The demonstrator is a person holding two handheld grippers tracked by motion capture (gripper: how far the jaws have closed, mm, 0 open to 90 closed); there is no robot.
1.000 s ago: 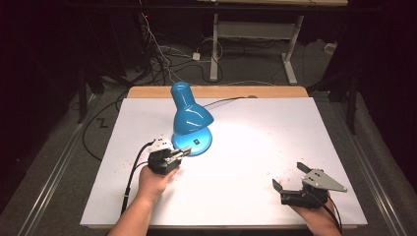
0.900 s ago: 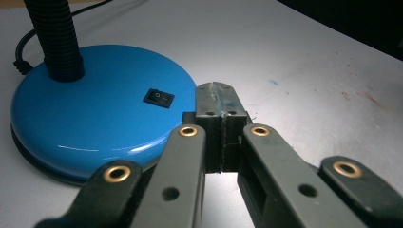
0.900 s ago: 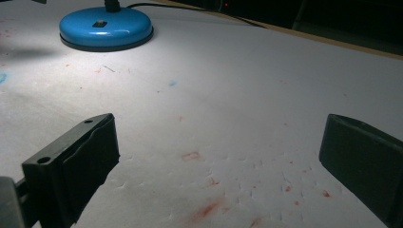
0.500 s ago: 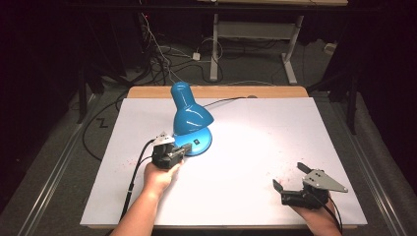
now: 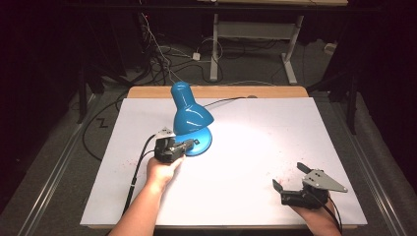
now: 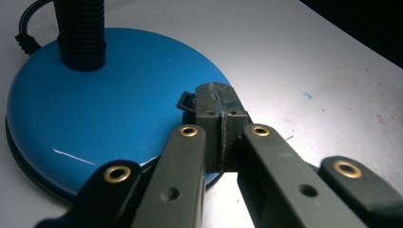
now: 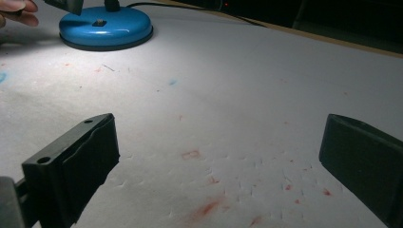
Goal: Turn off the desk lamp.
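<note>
A blue desk lamp (image 5: pixel 191 118) stands lit on the white table (image 5: pixel 255 132), its shade aimed down to the right. Its round base (image 6: pixel 95 109) carries a black flexible neck (image 6: pixel 80 33) and a small black rocker switch (image 6: pixel 188 101). My left gripper (image 6: pixel 219 102) is shut, empty, its closed tips over the base right at the switch; from above the left gripper (image 5: pixel 189 144) reaches the base's front edge. Near the front right of the table my right gripper (image 5: pixel 291 176) stands open with nothing between its jaws, and its own view shows the lamp base (image 7: pixel 105 27) far off.
The lamp's black cord (image 5: pixel 223 102) runs off the back of the table toward its wooden edge (image 5: pixel 216 92). Faint red and blue stains (image 7: pixel 204 206) mark the white surface. Cables and a table frame (image 5: pixel 251 34) lie on the floor behind.
My left gripper has moved forward and right to the lamp base, its tips now at the switch. The right gripper has not moved.
</note>
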